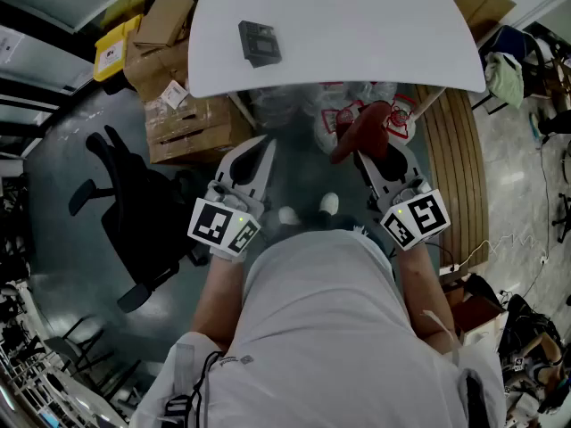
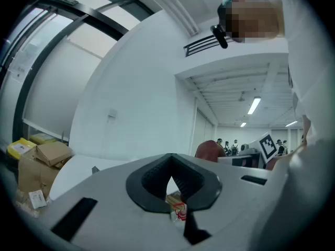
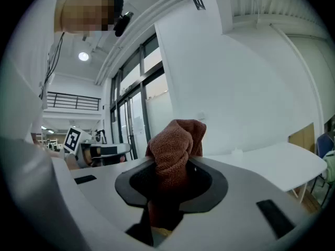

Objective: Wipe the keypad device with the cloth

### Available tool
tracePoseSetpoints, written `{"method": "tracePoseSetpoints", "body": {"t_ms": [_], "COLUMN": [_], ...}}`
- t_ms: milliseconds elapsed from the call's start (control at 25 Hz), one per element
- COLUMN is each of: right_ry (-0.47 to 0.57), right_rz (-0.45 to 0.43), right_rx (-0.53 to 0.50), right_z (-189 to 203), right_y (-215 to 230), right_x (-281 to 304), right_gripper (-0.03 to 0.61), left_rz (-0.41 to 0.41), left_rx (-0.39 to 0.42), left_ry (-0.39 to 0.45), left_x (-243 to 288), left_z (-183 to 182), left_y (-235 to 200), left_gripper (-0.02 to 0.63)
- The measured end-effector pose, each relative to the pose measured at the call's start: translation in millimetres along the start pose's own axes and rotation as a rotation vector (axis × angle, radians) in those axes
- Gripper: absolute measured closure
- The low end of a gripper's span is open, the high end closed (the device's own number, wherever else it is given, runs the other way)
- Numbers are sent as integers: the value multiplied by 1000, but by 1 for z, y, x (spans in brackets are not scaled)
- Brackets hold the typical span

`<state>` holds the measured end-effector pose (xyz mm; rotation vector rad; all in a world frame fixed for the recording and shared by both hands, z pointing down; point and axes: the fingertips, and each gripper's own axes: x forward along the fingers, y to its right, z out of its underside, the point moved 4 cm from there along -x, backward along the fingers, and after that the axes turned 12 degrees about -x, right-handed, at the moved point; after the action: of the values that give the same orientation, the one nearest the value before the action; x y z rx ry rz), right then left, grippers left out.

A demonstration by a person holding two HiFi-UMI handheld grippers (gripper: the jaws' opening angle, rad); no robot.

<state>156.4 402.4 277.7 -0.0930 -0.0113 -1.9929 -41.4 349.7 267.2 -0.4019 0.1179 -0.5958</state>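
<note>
The dark keypad device (image 1: 259,43) lies on the white table (image 1: 357,34), toward its left side, far ahead of both grippers. My right gripper (image 1: 373,154) is shut on a reddish-brown cloth (image 1: 361,130), which bunches out of the jaws (image 3: 175,145) in the right gripper view. My left gripper (image 1: 257,154) is shut and holds nothing; in the left gripper view its jaws meet with only a sliver of gap (image 2: 172,184). Both grippers are held level in front of my body, short of the table's near edge.
Cardboard boxes (image 1: 174,105) and a yellow bin (image 1: 114,47) are stacked left of the table. A black office chair (image 1: 134,208) stands at the left. Plastic bags (image 1: 335,110) sit under the table edge. A wooden slatted bench (image 1: 459,168) runs along the right.
</note>
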Motion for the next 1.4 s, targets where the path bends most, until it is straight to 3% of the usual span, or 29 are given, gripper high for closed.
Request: {"method": "tracePoseSetpoints", "body": {"t_ms": [160, 360, 760, 1160, 1400], "right_ry": [0, 1, 40, 25, -12], "right_rz": [3, -7, -55, -73, -57], "right_rx": [-4, 3, 69, 61, 55], "right_z": [4, 11, 22, 29, 30], "right_y": [13, 27, 54, 71, 88], "right_x": [-10, -15, -11, 43, 105], "right_gripper": [480, 480, 479, 479, 479], "left_rz": [-16, -30, -71, -127, -137], "left_rx": [-36, 18, 37, 10, -4], "left_ry": [15, -20, -49, -27, -34], "left_x": [7, 24, 48, 65, 90], "left_z": [2, 9, 25, 22, 5], "left_y": [6, 16, 19, -42, -105], "left_gripper": [603, 603, 603, 603, 603]}}
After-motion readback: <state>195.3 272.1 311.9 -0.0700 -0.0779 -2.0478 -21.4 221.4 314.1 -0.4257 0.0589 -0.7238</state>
